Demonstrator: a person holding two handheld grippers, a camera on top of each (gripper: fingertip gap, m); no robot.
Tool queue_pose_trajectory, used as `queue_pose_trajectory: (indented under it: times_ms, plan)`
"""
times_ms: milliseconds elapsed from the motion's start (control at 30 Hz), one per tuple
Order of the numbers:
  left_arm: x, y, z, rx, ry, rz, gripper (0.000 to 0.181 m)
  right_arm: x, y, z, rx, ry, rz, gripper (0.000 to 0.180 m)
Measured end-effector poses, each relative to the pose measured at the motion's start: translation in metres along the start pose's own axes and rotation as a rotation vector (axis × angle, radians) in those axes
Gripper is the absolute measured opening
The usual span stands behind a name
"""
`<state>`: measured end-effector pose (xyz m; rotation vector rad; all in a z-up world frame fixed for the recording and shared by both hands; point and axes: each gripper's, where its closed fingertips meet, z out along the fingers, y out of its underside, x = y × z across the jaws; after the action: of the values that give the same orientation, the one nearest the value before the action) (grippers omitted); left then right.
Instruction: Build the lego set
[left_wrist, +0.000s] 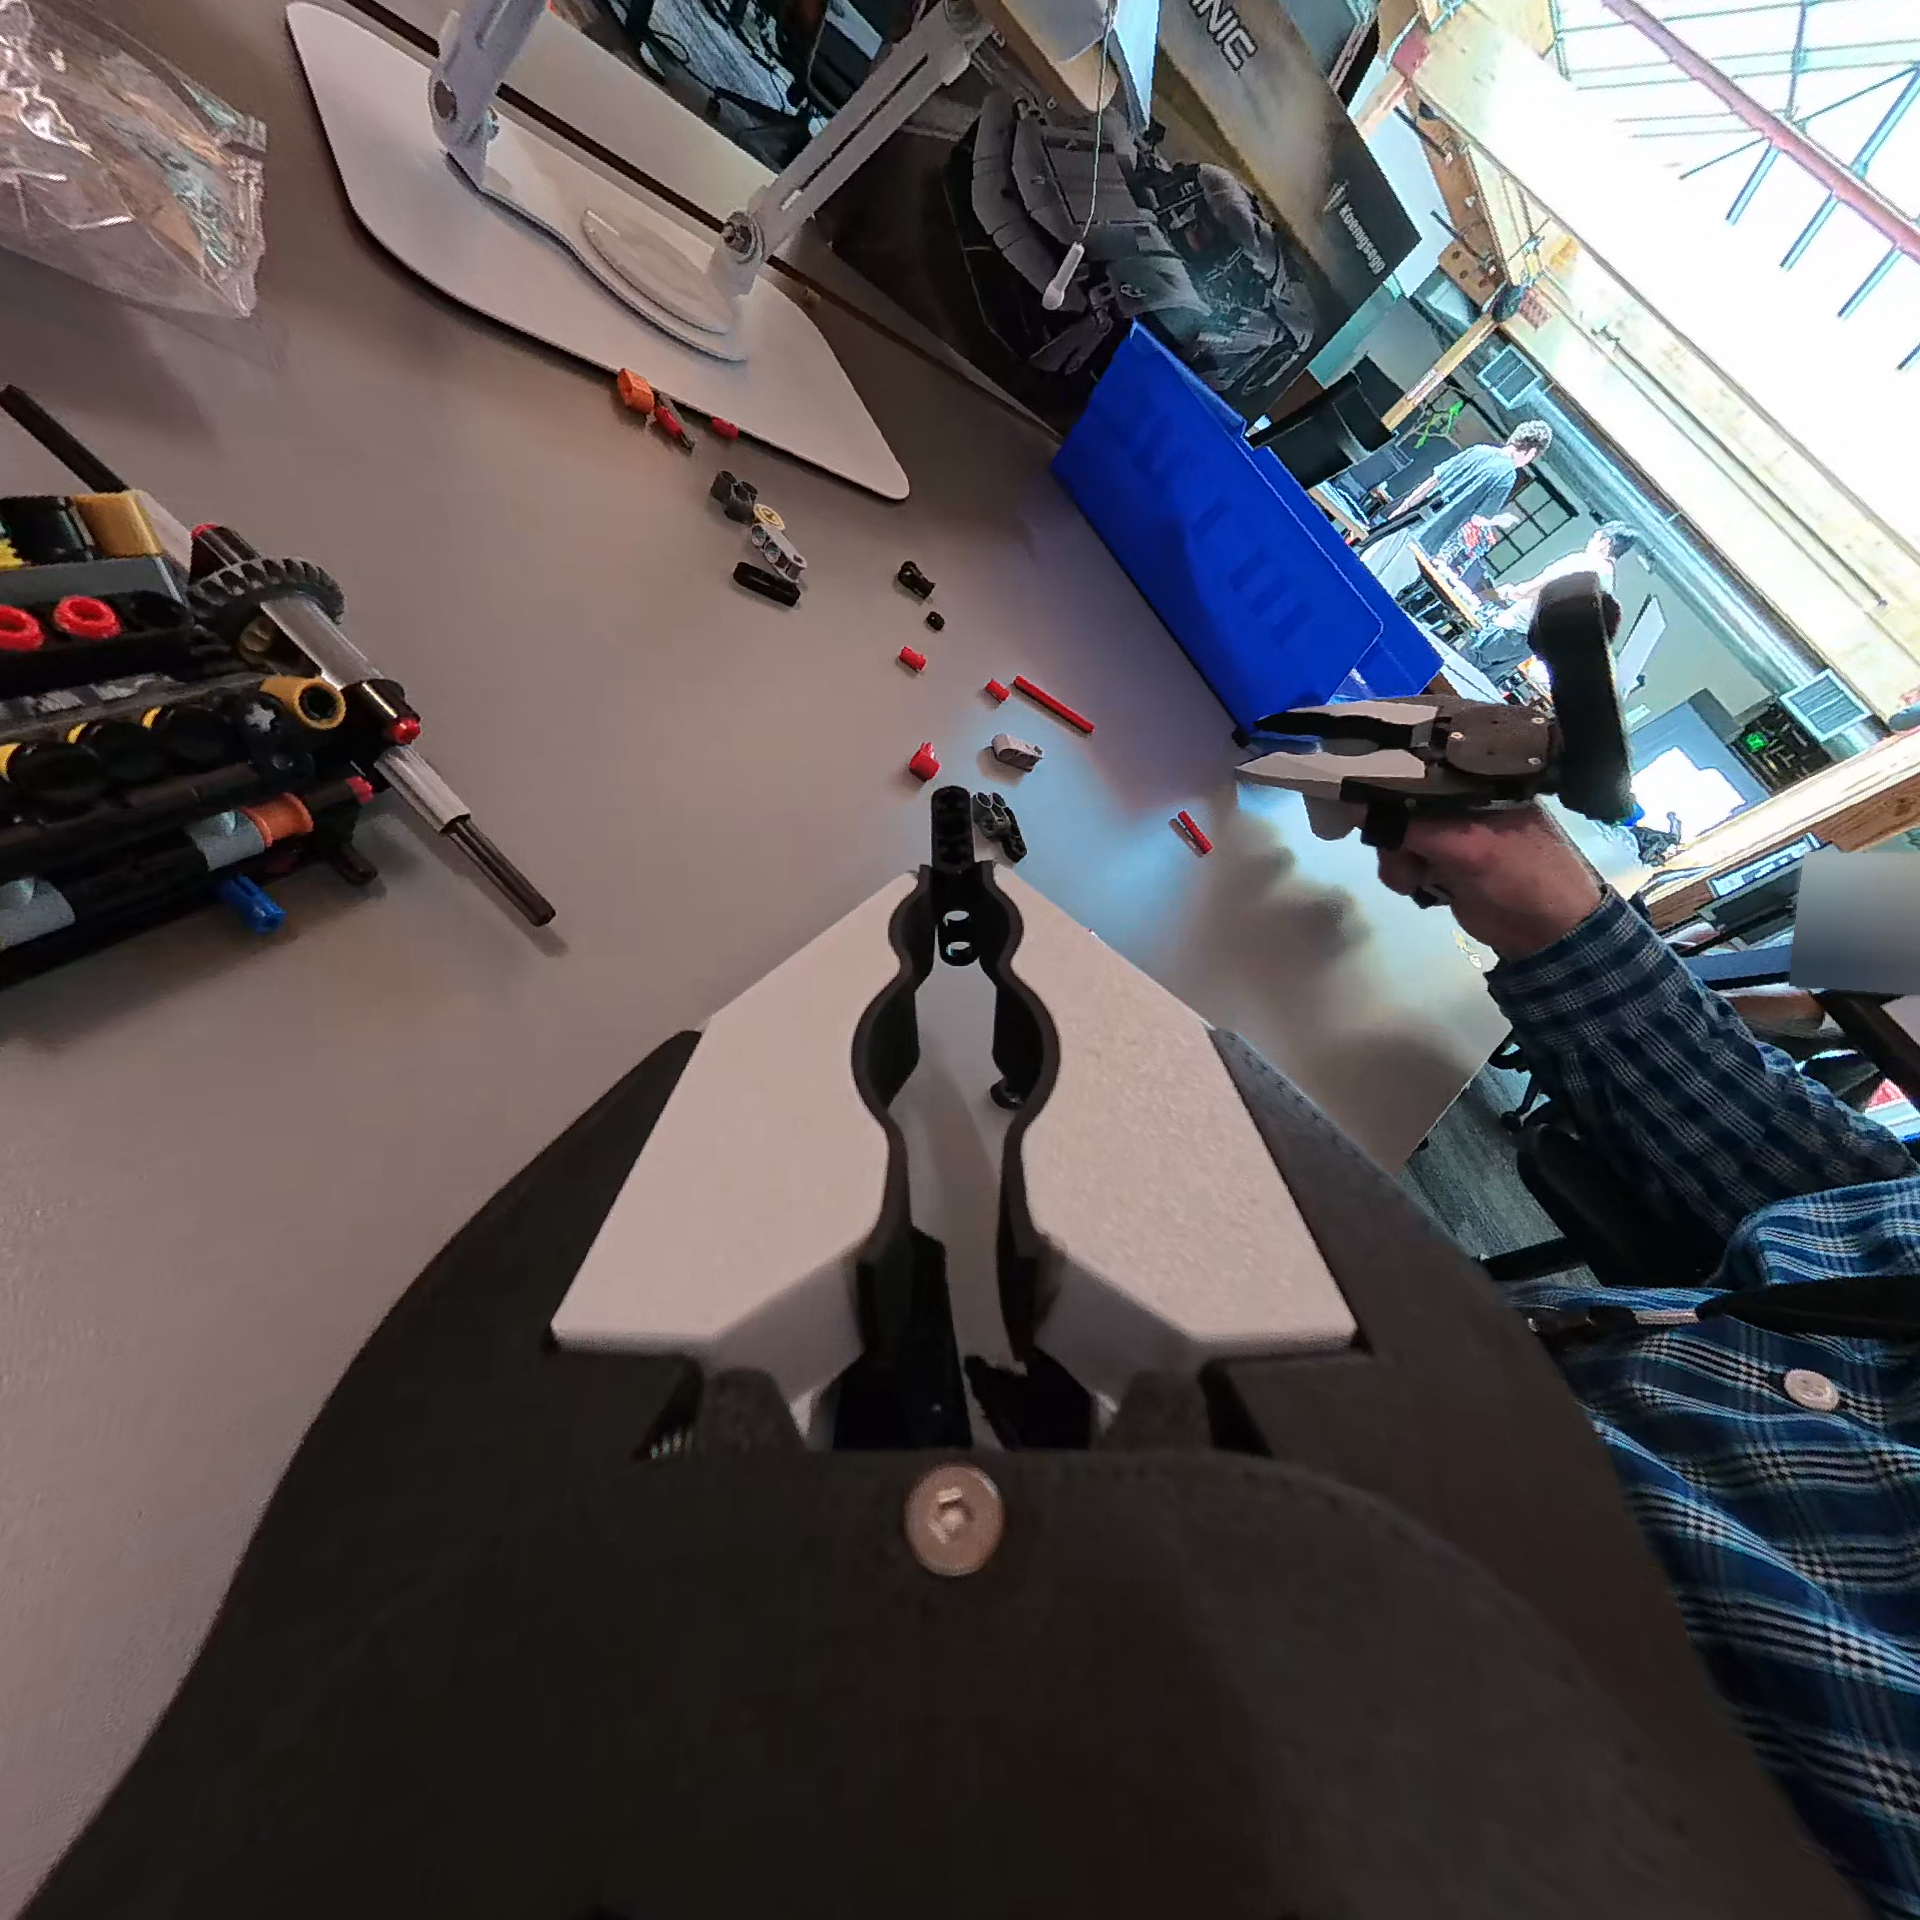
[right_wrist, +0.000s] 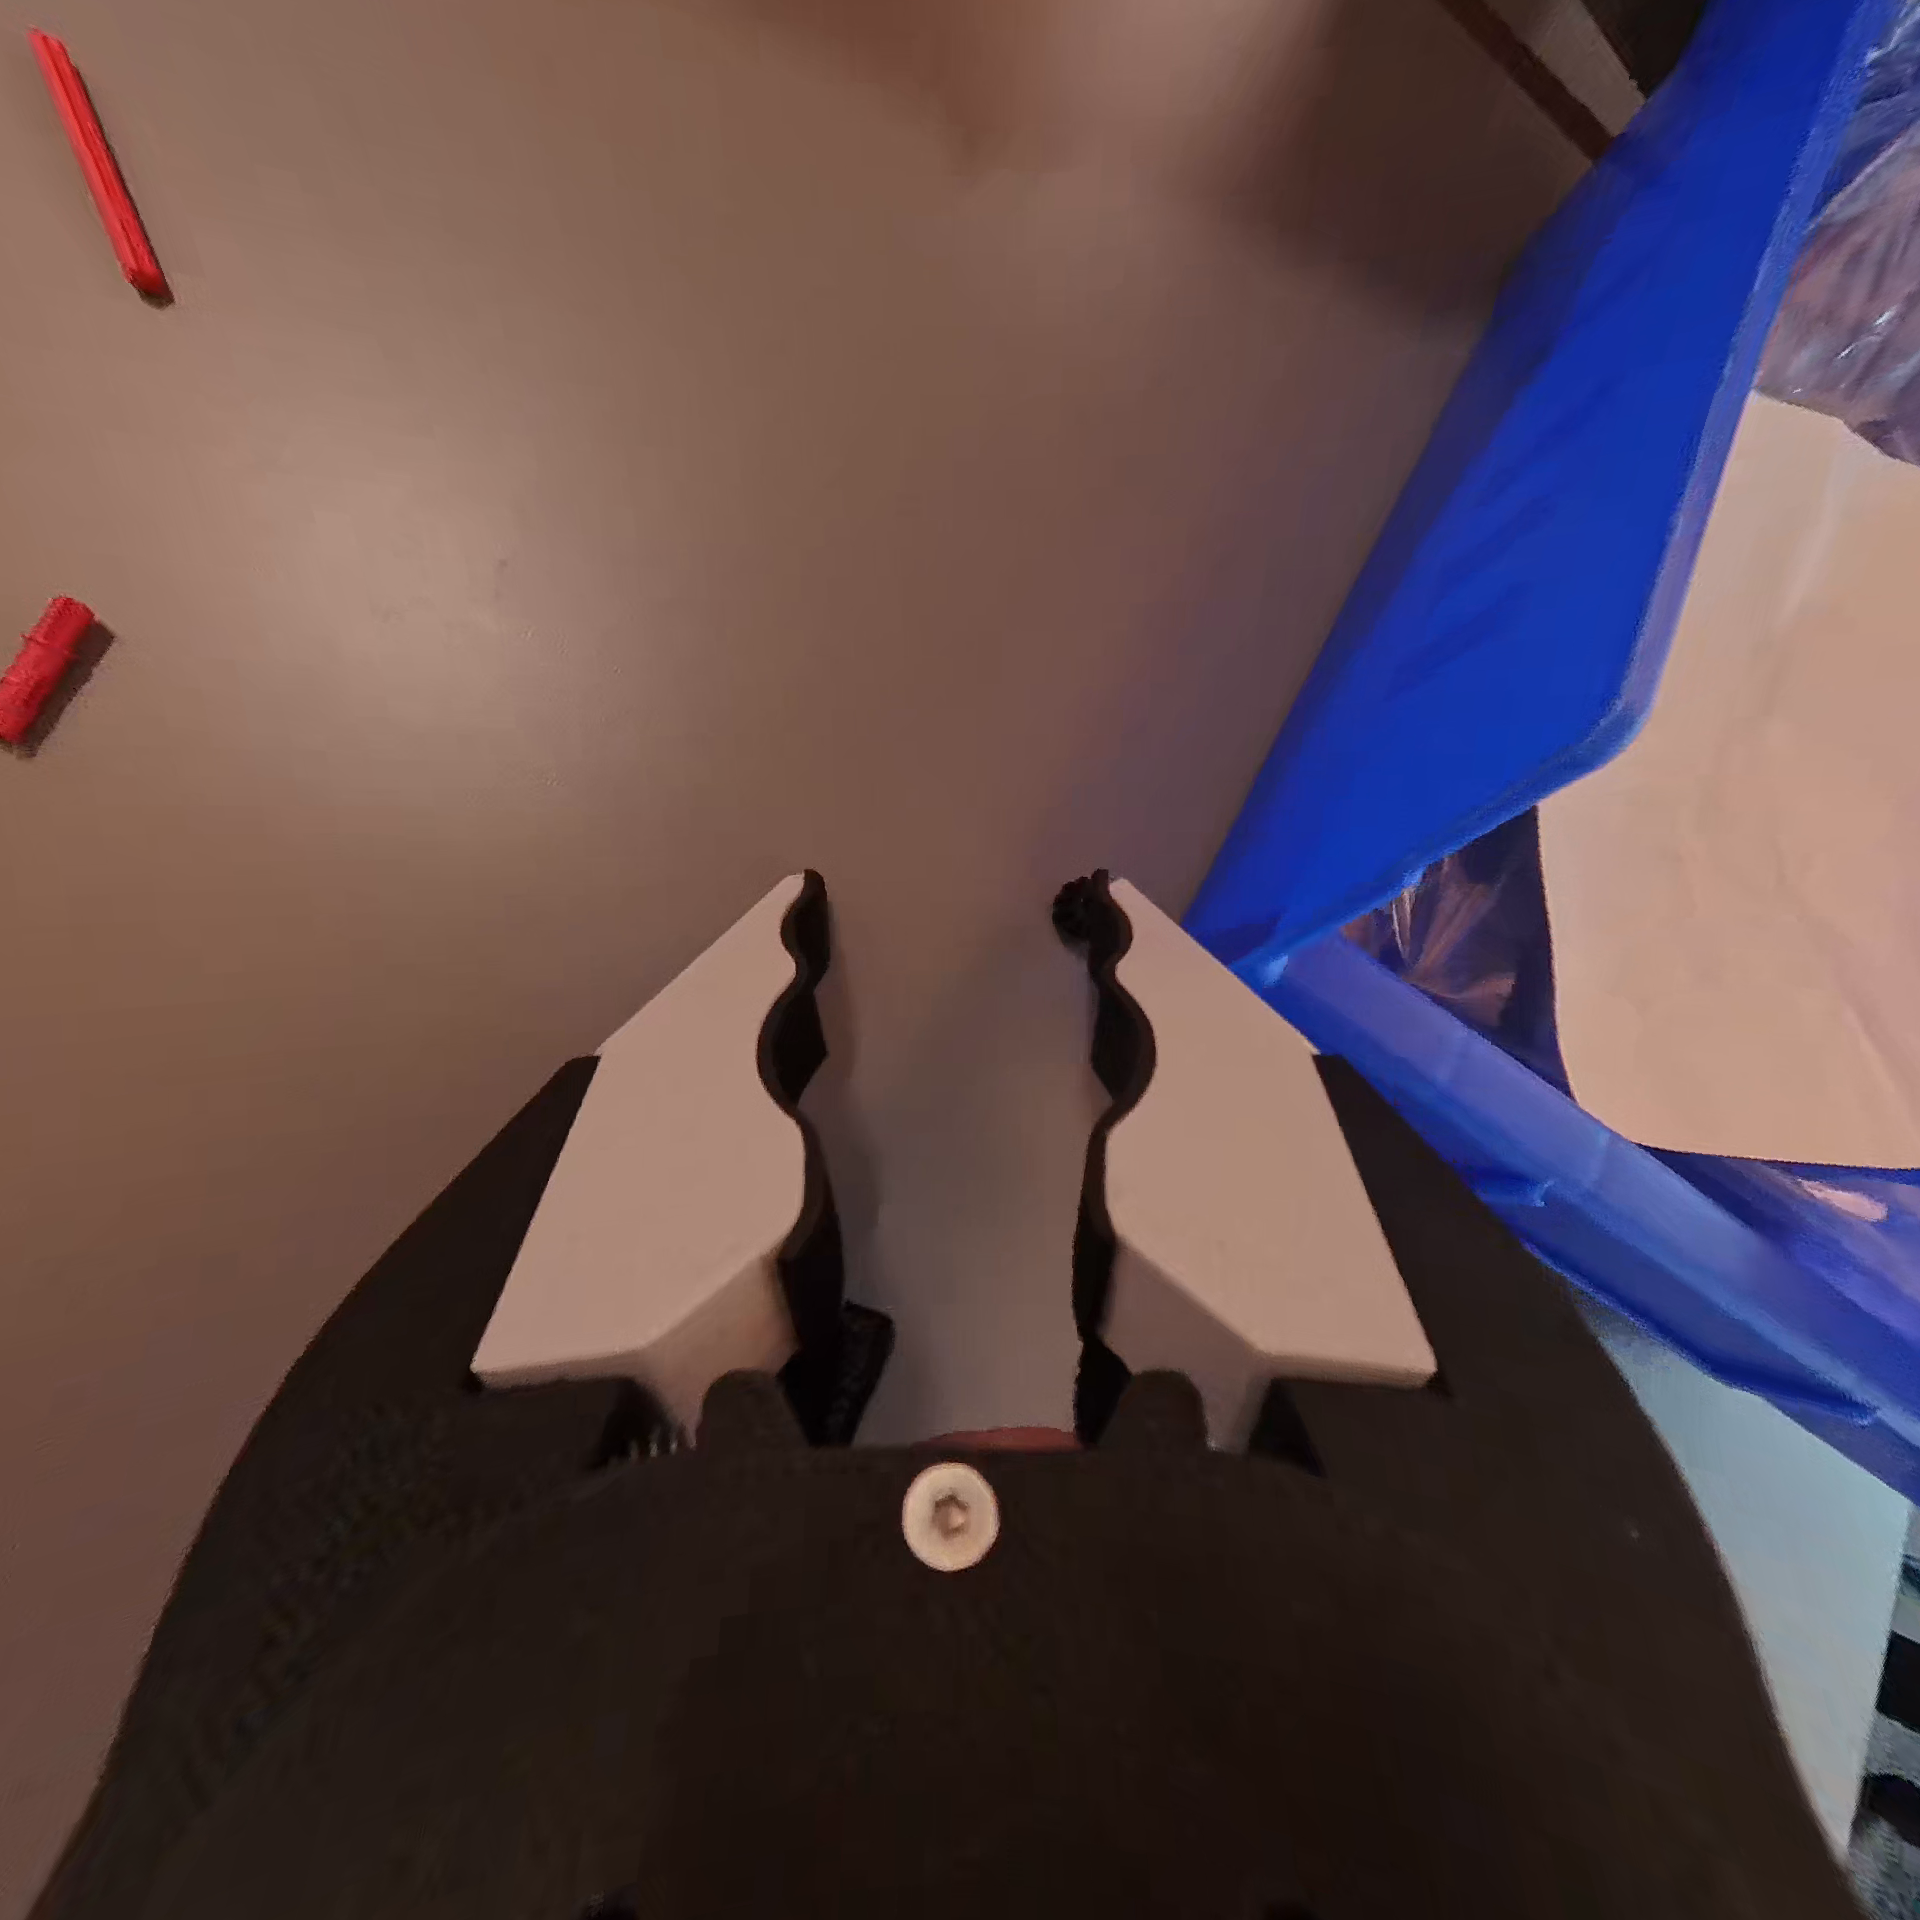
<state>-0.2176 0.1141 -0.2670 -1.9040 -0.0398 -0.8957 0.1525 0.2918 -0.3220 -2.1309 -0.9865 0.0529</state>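
Note:
My left gripper (left_wrist: 956, 883) is shut on a black lego beam (left_wrist: 951, 831) that sticks out past its tips, above the grey table (left_wrist: 623, 727). A black connector (left_wrist: 1000, 821) lies just beyond it. The partly built model (left_wrist: 156, 707) sits at the left. My right gripper (right_wrist: 961, 894) is open, low over the table beside the blue bin (right_wrist: 1507, 623). A tiny black piece (right_wrist: 1075, 909) sits against its right fingertip; whether it is stuck there I cannot tell. The right gripper also shows in the left wrist view (left_wrist: 1262, 743). A red axle (right_wrist: 99, 171) and a red pin (right_wrist: 42, 670) lie to its left.
Loose red, black and grey pieces (left_wrist: 923, 761) are scattered mid-table. A white stand base (left_wrist: 582, 260) and a clear plastic bag (left_wrist: 114, 156) lie at the back. The blue bin (left_wrist: 1236, 551) stands at the table's right edge. A person's hand and plaid sleeve (left_wrist: 1662, 1039) hold the right gripper. Across from one pair of fingers to the other is roughly 40 cm. Between my right fingertips and the red pin (right_wrist: 42, 670) there is roughly 12 cm. To reach the red axle (right_wrist: 99, 171) in a straight line is about 15 cm for my right fingers, about 25 cm for my left.

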Motion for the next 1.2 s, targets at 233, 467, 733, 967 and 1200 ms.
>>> queue_pose_trajectory:
  times_ms: [233,467,733,967,1200]
  plan:
    - [0.001,0.0,0.0,-0.003,0.008,-0.001,0.005,0.007,0.002,0.003,0.014,-0.02,0.073,0.043]
    - [0.001,0.002,0.001,-0.01,0.003,0.005,0.005,0.006,0.004,0.007,0.029,-0.107,0.16,0.037]
    - [0.001,0.002,0.001,-0.013,-0.001,0.008,0.005,-0.011,0.003,0.003,0.037,-0.201,0.183,0.022]
    - [0.001,0.002,0.0,-0.009,0.005,0.005,0.005,-0.013,-0.009,-0.011,0.131,-0.138,0.134,0.037]
    - [0.002,0.002,0.0,-0.012,0.006,0.007,0.005,-0.006,0.004,-0.001,0.067,-0.13,0.15,0.041]
